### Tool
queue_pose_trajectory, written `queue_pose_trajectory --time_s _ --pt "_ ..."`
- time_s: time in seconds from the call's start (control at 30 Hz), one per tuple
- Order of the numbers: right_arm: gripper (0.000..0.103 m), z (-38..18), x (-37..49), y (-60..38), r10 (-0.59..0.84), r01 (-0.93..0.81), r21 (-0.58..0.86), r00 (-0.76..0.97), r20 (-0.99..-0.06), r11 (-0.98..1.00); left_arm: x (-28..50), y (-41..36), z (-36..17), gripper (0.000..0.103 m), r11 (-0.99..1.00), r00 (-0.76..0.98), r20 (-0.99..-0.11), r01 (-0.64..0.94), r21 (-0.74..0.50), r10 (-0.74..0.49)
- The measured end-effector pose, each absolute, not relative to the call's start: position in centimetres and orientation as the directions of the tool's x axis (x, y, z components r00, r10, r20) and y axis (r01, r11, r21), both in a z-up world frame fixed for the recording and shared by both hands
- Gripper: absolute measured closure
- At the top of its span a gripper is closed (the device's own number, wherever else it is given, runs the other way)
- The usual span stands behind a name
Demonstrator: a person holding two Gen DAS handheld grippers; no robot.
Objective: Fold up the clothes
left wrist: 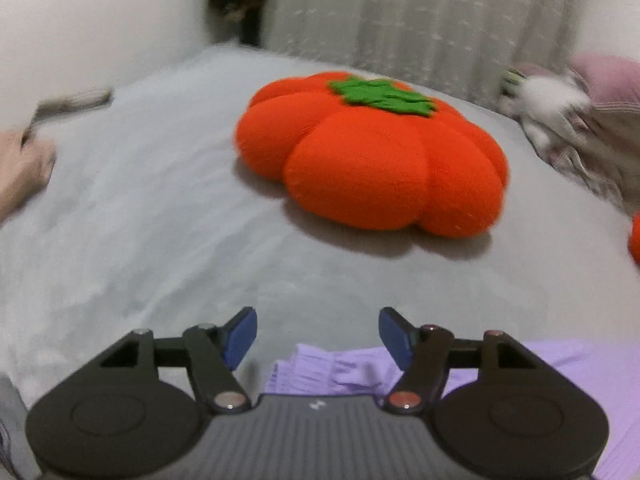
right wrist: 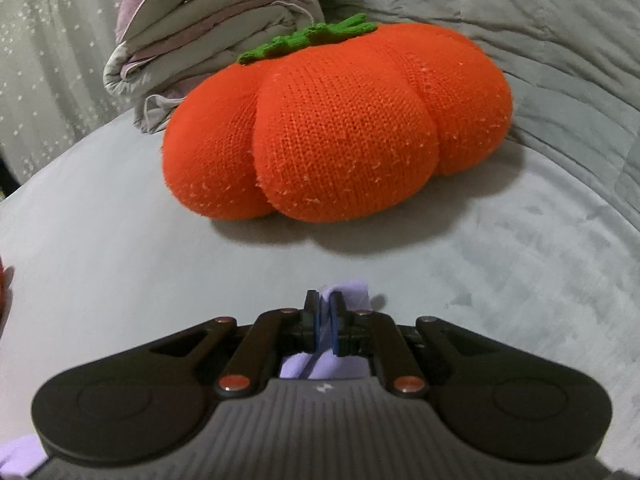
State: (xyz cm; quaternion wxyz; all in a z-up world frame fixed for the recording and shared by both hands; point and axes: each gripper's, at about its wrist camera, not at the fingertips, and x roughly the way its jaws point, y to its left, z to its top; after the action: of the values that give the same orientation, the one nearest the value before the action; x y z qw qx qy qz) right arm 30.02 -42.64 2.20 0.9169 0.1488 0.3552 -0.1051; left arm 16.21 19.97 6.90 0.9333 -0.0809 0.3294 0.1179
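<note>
The left gripper (left wrist: 318, 334) hangs with its jaws spread wide and empty above the grey bedspread (left wrist: 140, 220), the lilac garment (left wrist: 344, 372) lying just beneath and to its right, possibly ribbed, though the view is blurred. Beyond sits an orange pumpkin cushion (left wrist: 372, 160). The right gripper (right wrist: 327, 330) is clamped tight on a fold of that lilac garment (right wrist: 348, 296).

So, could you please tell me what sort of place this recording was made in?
Most likely a bedroom, with the work done on a bed. A soft grey bedspread covers the surface, a folded quilt lies at its far edge, an orange pumpkin cushion sits on it, and a pale curtain hangs behind.
</note>
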Motion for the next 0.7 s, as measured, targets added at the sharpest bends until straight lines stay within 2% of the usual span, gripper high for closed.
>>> queue_pose_trajectory --time_s 0.2,0.53,0.63,0.7 --pt "0.092 2.5 29.7 -43.8 -0.103 0.277 0.152 0.725 -0.681 0.949 16.6 16.2 8.0 0.037 0.997 0.795 -0.601 -0.068 0.043 0.080" --pt "0.091 2.4 29.4 -46.1 -0.079 0.181 0.083 0.739 -0.669 0.980 16.9 18.4 5.0 0.039 0.990 0.746 -0.652 -0.132 0.054 0.135" --pt "0.091 1.9 29.0 -45.3 -0.019 0.072 0.052 0.749 -0.662 0.996 16.4 18.6 5.1 0.039 0.987 0.751 -0.642 -0.132 0.085 0.156" --pt "0.091 1.5 29.0 -44.1 -0.008 -0.004 -0.016 0.749 -0.663 1.000 16.1 18.8 5.0 0.039 0.987 0.751 -0.641 -0.124 0.101 0.160"
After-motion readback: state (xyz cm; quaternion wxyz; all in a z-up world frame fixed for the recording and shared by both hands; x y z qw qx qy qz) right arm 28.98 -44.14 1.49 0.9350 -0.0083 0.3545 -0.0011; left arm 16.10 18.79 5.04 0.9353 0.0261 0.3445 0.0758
